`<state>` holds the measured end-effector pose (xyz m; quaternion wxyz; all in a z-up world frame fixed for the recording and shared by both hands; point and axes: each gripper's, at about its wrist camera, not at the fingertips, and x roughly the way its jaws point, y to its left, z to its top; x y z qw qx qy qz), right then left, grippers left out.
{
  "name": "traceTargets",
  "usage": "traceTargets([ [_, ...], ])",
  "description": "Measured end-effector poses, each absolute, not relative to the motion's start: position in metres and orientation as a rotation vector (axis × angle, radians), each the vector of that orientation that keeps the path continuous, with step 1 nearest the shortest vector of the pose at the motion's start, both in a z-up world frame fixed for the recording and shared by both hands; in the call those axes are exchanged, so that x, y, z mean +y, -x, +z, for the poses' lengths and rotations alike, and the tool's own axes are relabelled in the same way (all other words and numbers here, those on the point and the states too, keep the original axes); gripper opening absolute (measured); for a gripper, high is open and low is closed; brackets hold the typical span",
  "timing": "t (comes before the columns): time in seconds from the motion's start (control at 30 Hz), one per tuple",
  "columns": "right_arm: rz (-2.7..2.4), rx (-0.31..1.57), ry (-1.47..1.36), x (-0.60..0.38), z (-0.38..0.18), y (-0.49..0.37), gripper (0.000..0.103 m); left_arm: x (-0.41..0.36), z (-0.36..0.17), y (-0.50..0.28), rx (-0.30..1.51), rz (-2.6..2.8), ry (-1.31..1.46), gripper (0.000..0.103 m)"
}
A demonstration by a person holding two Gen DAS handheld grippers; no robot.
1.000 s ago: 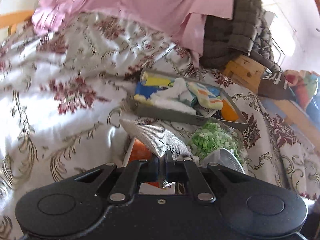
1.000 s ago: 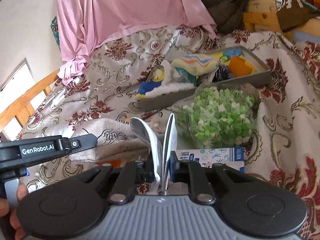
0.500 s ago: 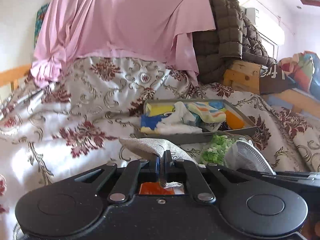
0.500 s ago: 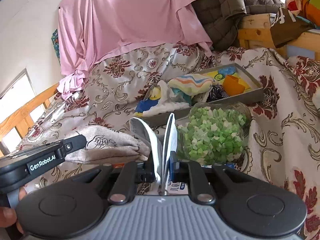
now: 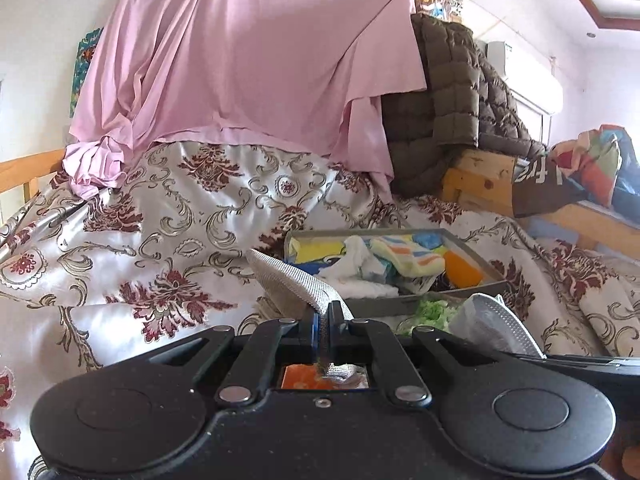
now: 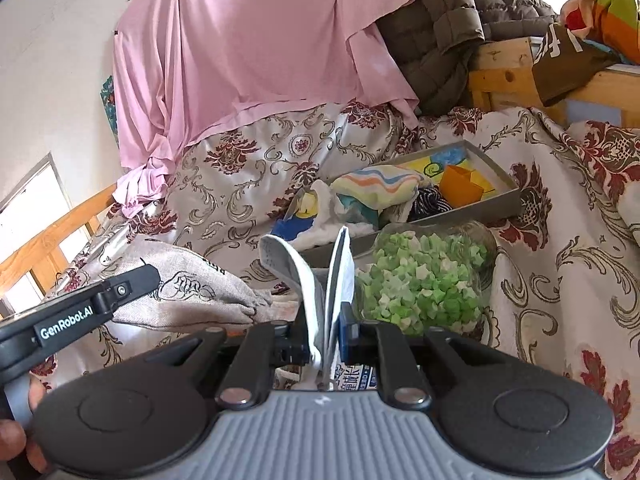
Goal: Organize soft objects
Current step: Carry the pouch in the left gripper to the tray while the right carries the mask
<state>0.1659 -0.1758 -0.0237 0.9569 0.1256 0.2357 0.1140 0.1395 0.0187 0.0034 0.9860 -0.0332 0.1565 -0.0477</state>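
Observation:
In the left wrist view my left gripper (image 5: 326, 320) is shut on a corner of a beige woven cloth pouch (image 5: 288, 280), which sticks up to the left above the bed. From the right wrist view that pouch (image 6: 188, 292) shows a dark print and hangs beside the left gripper (image 6: 132, 282). My right gripper (image 6: 326, 336) is shut on a white perforated insole (image 6: 304, 276), bent double and standing up between the fingers; the same insole (image 5: 492, 324) shows low on the right in the left wrist view. Beyond both lies a grey tray (image 6: 496, 200) holding a striped sock (image 6: 380, 186), white cloth and an orange piece.
A clear bag of green paper stars (image 6: 424, 280) sits just in front of the tray (image 5: 400, 304). The floral bedspread (image 5: 160, 240) covers the bed. A pink sheet (image 5: 248, 60) and a brown quilted jacket (image 5: 452, 112) hang behind. Wooden rails stand at the right. A hand (image 6: 16, 440) shows bottom left.
The left gripper has risen and tipped up with the pouch still in it, so more of the pink sheet and wall shows. The right gripper has tipped up slightly, insole still held.

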Motion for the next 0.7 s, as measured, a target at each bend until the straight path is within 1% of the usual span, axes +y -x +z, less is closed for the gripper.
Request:
traceTargets([
  [0.5,0.233,0.454,-0.256,-0.174,-0.019,-0.166,0.014,0.016,0.017,-0.131,0.230,-0.133,0.079,0.004],
  [0.7,0.248,0.407,-0.238,-0.179,-0.003,-0.173,0.014,0.017,0.033,-0.135,0.215,-0.160,0.110,0.004],
])
